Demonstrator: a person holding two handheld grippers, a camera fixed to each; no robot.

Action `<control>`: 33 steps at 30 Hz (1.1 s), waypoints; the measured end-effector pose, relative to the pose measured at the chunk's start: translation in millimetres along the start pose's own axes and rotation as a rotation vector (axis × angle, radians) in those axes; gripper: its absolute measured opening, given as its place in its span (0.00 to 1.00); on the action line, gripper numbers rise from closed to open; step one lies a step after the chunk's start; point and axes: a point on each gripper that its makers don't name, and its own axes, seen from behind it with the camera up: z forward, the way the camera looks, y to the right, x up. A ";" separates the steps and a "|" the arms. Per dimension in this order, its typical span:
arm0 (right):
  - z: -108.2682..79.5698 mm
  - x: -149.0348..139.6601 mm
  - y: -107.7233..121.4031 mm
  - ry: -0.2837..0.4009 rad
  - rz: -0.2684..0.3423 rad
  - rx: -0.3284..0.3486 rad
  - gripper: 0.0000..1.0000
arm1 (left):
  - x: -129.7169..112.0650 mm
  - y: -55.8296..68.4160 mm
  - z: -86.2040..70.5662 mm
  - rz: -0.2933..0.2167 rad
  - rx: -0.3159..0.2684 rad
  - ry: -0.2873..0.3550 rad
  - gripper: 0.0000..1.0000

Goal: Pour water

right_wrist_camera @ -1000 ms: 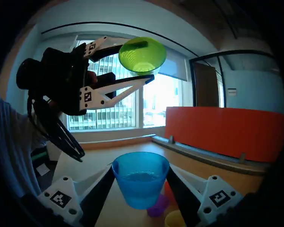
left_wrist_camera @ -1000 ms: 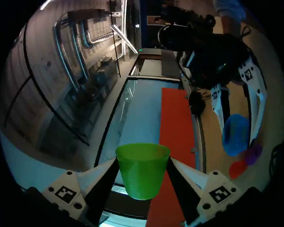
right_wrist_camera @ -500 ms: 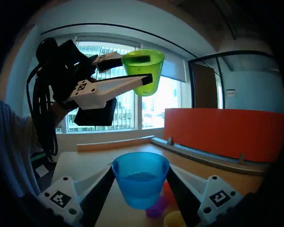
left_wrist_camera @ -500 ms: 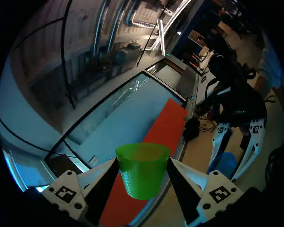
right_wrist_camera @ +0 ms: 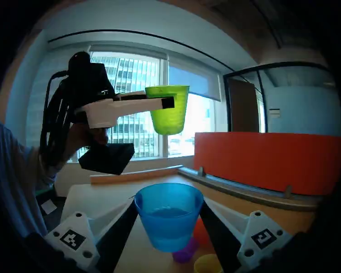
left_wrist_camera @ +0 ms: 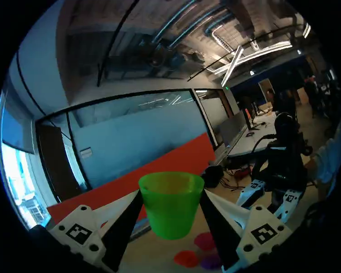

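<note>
Standing upright, mouths up: green cup (left_wrist_camera: pixel 171 211) clamped in left gripper (left_wrist_camera: pixel 171 194), blue cup (right_wrist_camera: pixel 169 225) in right gripper (right_wrist_camera: pixel 169 203).

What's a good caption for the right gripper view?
Right gripper grips blue cup of water; left gripper holds green cup higher up.

White right gripper (right_wrist_camera: pixel 169 204) fingers (right_wrist_camera: pixel 111 220) bear black square markers (right_wrist_camera: pixel 73 240); the sleeve (right_wrist_camera: pixel 11 182) is pale blue.

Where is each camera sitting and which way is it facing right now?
Left gripper view: rides the left gripper, looking along its own fingers past the green cup toward the orange partition.
Right gripper view: rides the right gripper, looking along its own fingers over the blue cup toward windows; the person's hand shows.
Shared: green cup, orange partition, and each sees the other gripper.
</note>
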 end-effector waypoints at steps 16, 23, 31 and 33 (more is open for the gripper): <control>-8.6 -1.9 4.9 -0.009 0.006 -0.017 0.91 | -48.9 1.8 -9.2 -0.255 -0.027 -0.022 0.85; -19.1 -3.6 14.7 -0.022 0.005 -0.042 0.91 | -72.7 0.7 -20.0 -0.274 -0.012 -0.035 0.85; -38.0 -5.3 35.7 -0.032 0.007 -0.093 0.91 | -104.4 -1.9 -34.9 -0.308 0.013 -0.064 0.86; -43.6 -5.6 41.0 -0.035 0.007 -0.107 0.91 | -113.2 -2.6 -38.9 -0.315 0.020 -0.073 0.85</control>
